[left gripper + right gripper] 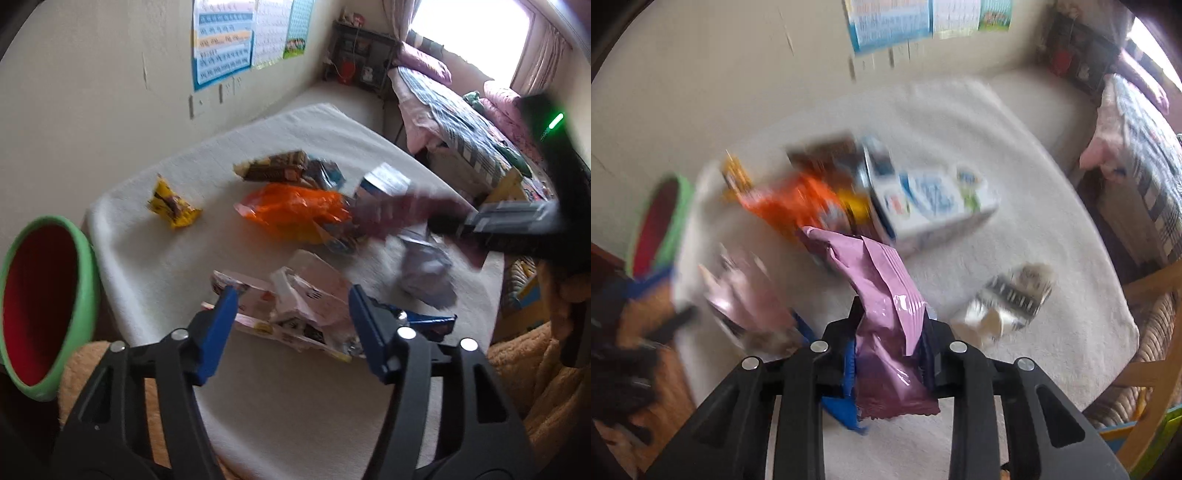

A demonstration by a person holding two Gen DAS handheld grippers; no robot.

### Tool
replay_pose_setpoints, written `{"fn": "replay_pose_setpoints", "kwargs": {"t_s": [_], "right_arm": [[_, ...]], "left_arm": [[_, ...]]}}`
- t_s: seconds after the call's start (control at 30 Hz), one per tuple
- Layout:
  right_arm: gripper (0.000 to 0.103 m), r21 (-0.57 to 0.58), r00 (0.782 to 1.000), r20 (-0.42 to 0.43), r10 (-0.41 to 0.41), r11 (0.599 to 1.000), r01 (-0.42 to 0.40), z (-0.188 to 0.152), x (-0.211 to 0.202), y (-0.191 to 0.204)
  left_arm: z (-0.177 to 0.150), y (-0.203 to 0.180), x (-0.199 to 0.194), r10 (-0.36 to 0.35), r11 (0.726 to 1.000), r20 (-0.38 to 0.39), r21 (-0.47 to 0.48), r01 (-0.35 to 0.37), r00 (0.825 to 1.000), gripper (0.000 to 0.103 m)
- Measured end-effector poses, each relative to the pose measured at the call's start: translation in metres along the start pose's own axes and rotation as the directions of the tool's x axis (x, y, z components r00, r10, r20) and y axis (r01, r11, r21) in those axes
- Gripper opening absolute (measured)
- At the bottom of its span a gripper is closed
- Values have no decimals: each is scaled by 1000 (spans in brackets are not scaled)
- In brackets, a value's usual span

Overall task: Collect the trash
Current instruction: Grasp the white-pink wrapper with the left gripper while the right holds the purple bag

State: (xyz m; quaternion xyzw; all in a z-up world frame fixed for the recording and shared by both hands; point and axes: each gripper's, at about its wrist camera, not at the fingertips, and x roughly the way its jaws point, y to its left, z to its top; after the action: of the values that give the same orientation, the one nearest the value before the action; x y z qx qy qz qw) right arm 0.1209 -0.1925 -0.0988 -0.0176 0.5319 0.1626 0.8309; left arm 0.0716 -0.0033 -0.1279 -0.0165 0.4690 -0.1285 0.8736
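The pink wrapper [886,314] is pinched between the fingers of my right tongs [890,354], which are pressed together on it; its upper end stands free above the tips and its crimped lower end hangs below them. Beside it in the same grip sits a blue scrap, so I judge that 2 pieces may be riding in 1 pinch.

My left tongs [291,325] are spread. The crumpled white and pink packaging [295,310] lies between their tips, and I cannot see the pads pressing on it.

Procedure, as I judge it:
1. Hold the right pinch firm; the film looks slick and could slide out.
2. Lower the left tips fully onto the white cloth [155,258] before closing, so the flat sheet is caught whole.
3. Carry each load to the green-rimmed bin [44,306], which stands to the left of my left tongs.

Ahead of the left tips lie the orange bag [291,206], the yellow wrapper [171,205] and the carton [934,206].
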Motion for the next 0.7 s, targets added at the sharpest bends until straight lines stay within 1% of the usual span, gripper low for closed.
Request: {"fn": "replay_pose_setpoints", "kwargs": {"t_s": [0.07, 0.13, 0.2, 0.3, 0.4, 0.5, 0.6, 0.63, 0.67, 0.7], "right_arm": [[26, 39, 995, 95, 36, 998, -39, 4, -24, -5], [26, 77, 987, 158, 32, 996, -45, 7, -39, -10], [26, 122, 981, 195, 24, 991, -49, 9, -45, -16], [26, 184, 978, 204, 40, 980, -79, 12, -44, -28], [27, 217, 977, 204, 65, 970, -109, 12, -43, -33], [27, 224, 974, 213, 76, 966, -125, 14, -44, -33], [27, 219, 972, 220, 80, 967, -129, 14, -45, -30], [27, 216, 972, 221, 82, 968, -130, 14, -45, -29], [27, 213, 972, 221, 82, 968, -130, 14, -45, -28], [27, 211, 972, 222, 81, 969, -129, 14, -45, -27]], "left_arm": [[-1, -2, 6, -14, 1000, -19, -3, 14, 1000, 57], [-1, -6, 12, -26, 1000, -35, -1, 26, 999, 57], [1, -11, 21, -35, 999, -55, 9, 35, 998, 57], [5, -17, 37, -30, 999, -89, 22, 33, 996, 57], [6, -21, 51, -24, 999, -124, 23, 27, 992, 57], [3, -24, 63, -20, 999, -156, 23, 24, 988, 57], [1, -29, 69, -8, 998, -164, 56, 17, 986, 57], [1, -31, 70, -5, 997, -162, 69, 17, 987, 53], [1, -32, 69, -4, 997, -154, 75, 16, 988, 42], [1, -32, 68, -7, 997, -147, 74, 18, 989, 40]]}}
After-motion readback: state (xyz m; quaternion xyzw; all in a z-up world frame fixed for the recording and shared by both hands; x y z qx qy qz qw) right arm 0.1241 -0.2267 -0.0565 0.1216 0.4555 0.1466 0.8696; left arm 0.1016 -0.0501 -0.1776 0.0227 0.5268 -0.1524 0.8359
